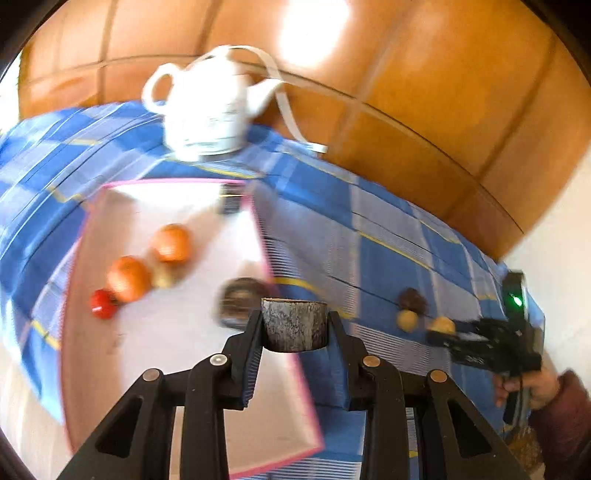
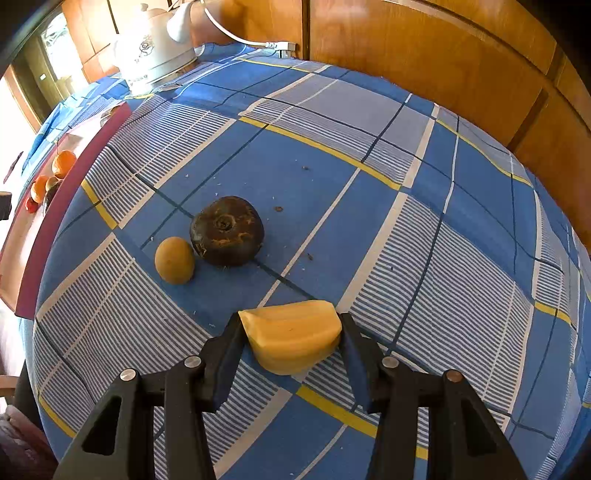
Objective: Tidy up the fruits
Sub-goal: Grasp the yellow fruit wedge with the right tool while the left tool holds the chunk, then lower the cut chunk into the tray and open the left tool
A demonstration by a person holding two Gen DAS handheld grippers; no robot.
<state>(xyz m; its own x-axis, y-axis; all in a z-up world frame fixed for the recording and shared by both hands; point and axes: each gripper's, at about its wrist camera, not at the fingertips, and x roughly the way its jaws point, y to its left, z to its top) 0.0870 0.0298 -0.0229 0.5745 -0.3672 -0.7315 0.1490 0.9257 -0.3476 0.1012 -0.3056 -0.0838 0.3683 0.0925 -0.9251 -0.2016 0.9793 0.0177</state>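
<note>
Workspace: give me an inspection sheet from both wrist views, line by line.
Surface: blue checked tablecloth with a pink-rimmed tray at one side.
Job's things: two oranges, a red fruit and a small pale fruit on the tray; a dark round fruit and small yellow-brown fruit side by side on the cloth.
Clutter: white kettle; crumbs on the cloth.
Grippers: left gripper shut on a dark speckled piece, blurred; right gripper shut on a yellow ridged piece.
Cables: white kettle cord, plug lying loose.
Surroundings: wooden panels; a hand holding the right gripper.
</note>
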